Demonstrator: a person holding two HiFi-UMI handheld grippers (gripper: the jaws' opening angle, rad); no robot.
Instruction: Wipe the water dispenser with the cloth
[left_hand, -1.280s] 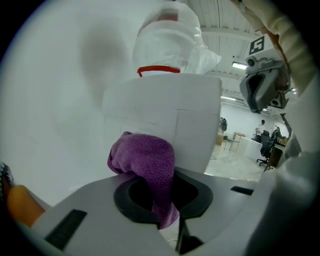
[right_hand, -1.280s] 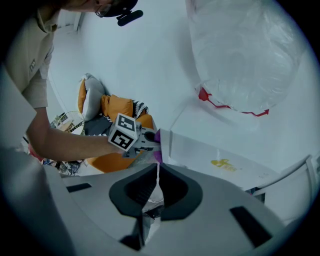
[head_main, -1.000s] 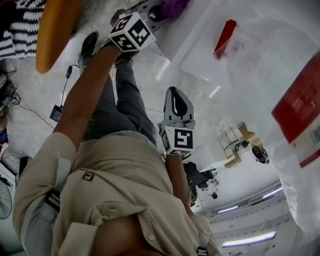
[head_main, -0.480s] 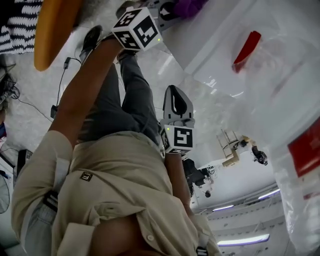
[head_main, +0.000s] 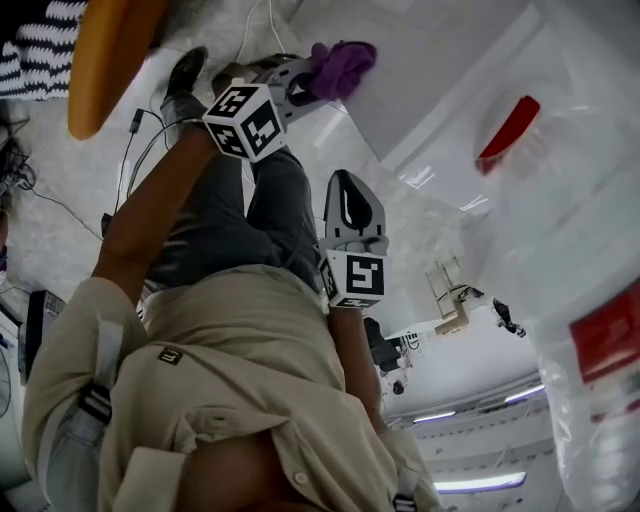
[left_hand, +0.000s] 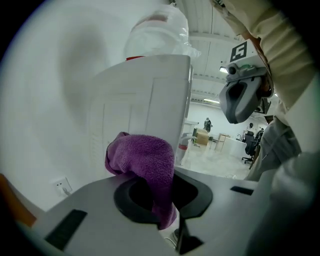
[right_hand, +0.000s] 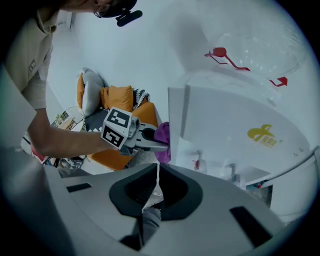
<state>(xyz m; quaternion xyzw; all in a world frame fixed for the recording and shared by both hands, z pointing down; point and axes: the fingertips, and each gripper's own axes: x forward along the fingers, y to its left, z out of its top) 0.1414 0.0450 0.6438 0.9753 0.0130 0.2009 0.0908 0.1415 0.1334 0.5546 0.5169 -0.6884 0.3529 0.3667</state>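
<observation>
The cloth (left_hand: 145, 155) is showing a matt, nubbly purple pile, while the water dispenser (left_hand: 150, 95) is presenting smooth, faintly glossy white plastic panels and the bottle (left_hand: 157, 32) on top of it is gleaming as clear, crinkled plastic. The left tool (left_hand: 172, 225) and the right tool (right_hand: 156, 187) are wearing smooth, matt grey plastic shells with duller black recesses, and the marker cube (head_main: 245, 120) on the left tool is looking flat and unshiny. The person's shirt (head_main: 230, 380) is reading as matt beige woven cloth.
</observation>
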